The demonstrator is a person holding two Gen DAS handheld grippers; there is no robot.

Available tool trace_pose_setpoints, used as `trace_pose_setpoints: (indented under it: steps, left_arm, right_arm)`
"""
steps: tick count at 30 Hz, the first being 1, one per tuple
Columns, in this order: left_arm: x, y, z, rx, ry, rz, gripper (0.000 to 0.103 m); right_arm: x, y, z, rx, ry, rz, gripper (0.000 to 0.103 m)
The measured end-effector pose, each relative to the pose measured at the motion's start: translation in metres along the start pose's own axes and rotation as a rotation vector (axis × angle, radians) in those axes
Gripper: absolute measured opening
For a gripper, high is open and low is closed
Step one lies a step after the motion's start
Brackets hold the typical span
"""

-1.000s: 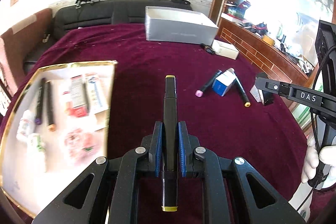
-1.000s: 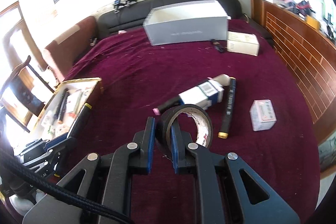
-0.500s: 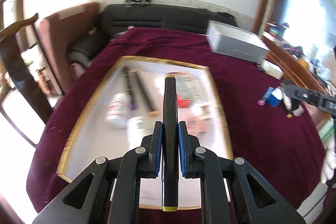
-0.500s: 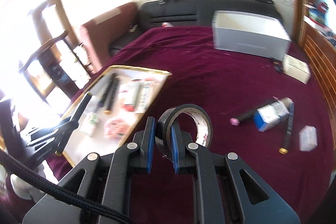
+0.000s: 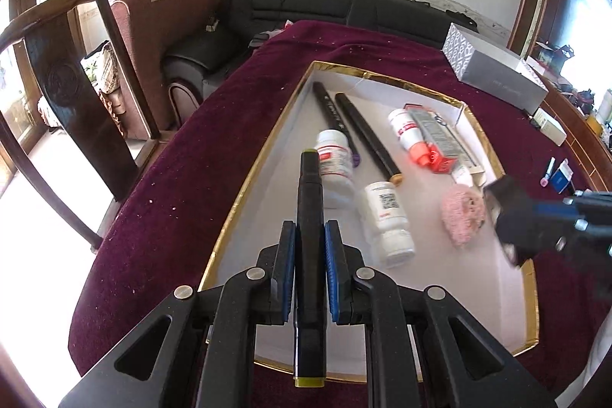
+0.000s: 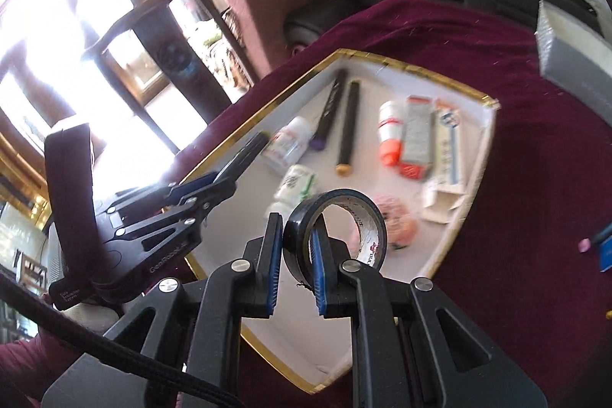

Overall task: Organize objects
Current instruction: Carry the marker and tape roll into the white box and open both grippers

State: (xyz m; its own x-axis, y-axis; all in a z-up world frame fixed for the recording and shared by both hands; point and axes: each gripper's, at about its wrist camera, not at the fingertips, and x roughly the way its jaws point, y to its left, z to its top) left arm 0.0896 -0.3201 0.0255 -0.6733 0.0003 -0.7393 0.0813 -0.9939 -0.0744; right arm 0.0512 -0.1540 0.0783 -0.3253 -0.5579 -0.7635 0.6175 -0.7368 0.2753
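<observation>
Black marker [image 5: 310, 217], yellow-green caps at both ends, clamped lengthwise between the blue pads of the left gripper [image 5: 310, 247]; held above the near-left part of the gold-rimmed white tray [image 5: 244, 190]. Roll of black tape [image 6: 336, 228] held on edge, right gripper [image 6: 294, 247] closed on its wall, one finger through the core; it hangs over the tray's near half. Lying in the tray: two dark markers [image 5: 359, 129], white bottles [image 5: 388, 217], a red-and-grey packet [image 5: 432, 140], a pink fluffy item [image 5: 461, 213]. Tray rests on maroon cloth [image 5: 160, 197]; grey box [image 5: 493, 75] beyond.
</observation>
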Motion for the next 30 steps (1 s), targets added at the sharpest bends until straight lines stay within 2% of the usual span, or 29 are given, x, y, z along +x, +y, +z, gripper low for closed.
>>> trace_pose_setpoints:
  steps: [5, 11, 30]
  left_arm:
    - [0.011, 0.009, -0.002, -0.002, 0.027, 0.013, 0.012]
    - [0.015, 0.011, -0.002, -0.006, 0.027, 0.012, 0.012]
    - [0.005, 0.005, 0.002, -0.006, 0.003, 0.018, 0.013]
  right_arm:
    - [0.033, 0.008, -0.006, -0.004, 0.071, 0.016, 0.012]
    - [0.053, 0.011, -0.011, -0.009, 0.125, 0.008, 0.013]
    - [0.063, 0.017, -0.012, -0.027, 0.127, -0.013, 0.013]
